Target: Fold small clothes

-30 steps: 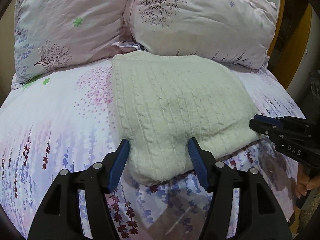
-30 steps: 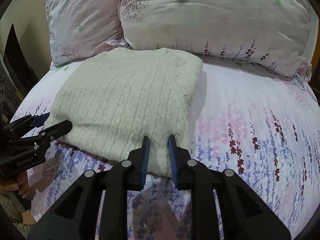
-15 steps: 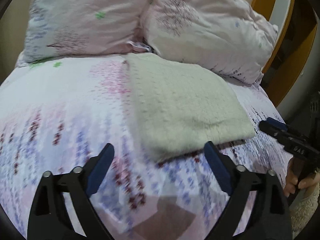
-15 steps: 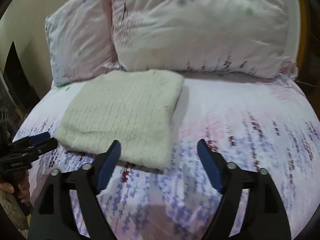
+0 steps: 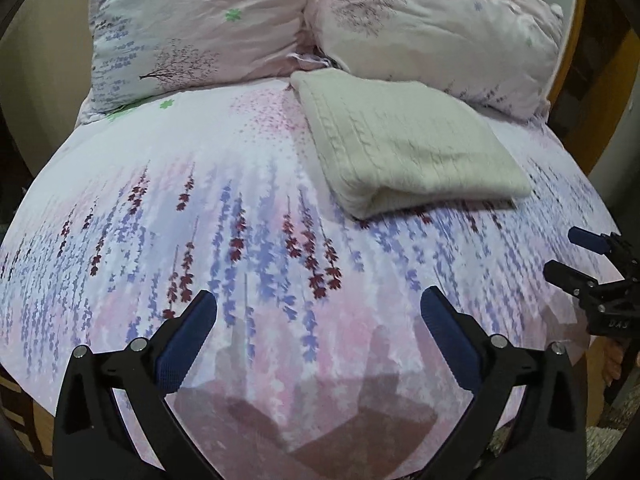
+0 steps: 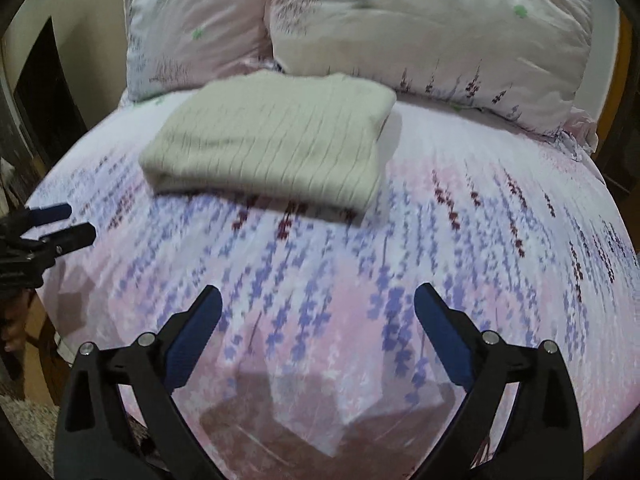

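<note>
A cream cable-knit sweater lies folded into a rectangle on the floral bedspread, close to the pillows. My left gripper hangs well back from it, over bare bedspread; its jaws are opening wide and hold nothing. My right gripper is likewise back from the sweater, its jaws opening with nothing between them. Each gripper also shows at the edge of the other's view: the right gripper at the right rim, the left gripper at the left rim.
Two floral pillows lean at the head of the bed behind the sweater. A wooden headboard rises at the right. A person's hand grips the right handle. The bed's near edge drops off below both grippers.
Both grippers let go of the sweater's near edge, spread their jaws wide and drew back toward the bed's front edge. The folded sweater stays where it lay.
</note>
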`<state>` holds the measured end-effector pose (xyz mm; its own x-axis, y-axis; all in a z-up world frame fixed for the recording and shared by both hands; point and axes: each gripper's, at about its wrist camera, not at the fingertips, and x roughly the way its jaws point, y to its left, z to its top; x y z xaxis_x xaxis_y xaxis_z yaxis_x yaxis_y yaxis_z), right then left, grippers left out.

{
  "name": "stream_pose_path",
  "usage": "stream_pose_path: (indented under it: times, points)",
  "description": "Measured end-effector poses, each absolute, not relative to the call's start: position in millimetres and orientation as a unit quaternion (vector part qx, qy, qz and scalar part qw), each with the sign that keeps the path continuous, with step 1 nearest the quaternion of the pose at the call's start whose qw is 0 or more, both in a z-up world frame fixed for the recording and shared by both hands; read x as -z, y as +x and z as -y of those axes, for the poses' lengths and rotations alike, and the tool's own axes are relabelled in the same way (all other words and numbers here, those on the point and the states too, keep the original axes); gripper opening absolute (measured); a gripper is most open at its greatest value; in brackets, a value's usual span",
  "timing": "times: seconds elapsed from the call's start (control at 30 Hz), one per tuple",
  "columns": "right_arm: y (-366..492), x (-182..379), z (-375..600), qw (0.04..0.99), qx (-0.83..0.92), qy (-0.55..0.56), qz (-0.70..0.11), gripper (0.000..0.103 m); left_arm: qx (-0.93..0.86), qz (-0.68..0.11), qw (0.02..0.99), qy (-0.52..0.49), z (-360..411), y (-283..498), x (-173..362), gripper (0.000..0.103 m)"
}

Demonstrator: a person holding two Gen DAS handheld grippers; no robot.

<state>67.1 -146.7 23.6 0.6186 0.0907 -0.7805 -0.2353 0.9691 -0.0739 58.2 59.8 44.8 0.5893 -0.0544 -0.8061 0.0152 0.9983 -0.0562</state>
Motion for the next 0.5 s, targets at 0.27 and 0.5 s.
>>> stream_pose_path:
  times: [0.27, 0.5]
  points:
    - [72, -13, 145, 0.884, -0.07, -0.085, -0.454, 0.097, 0.012, -0.488, 0.873, 0.005, -45, 66, -30, 0.102]
    - [77, -5, 143, 0.875, -0.054, -0.097, -0.472, 0.097, 0.011, -0.508, 0.861, 0.004, -44, 72, -22, 0.102]
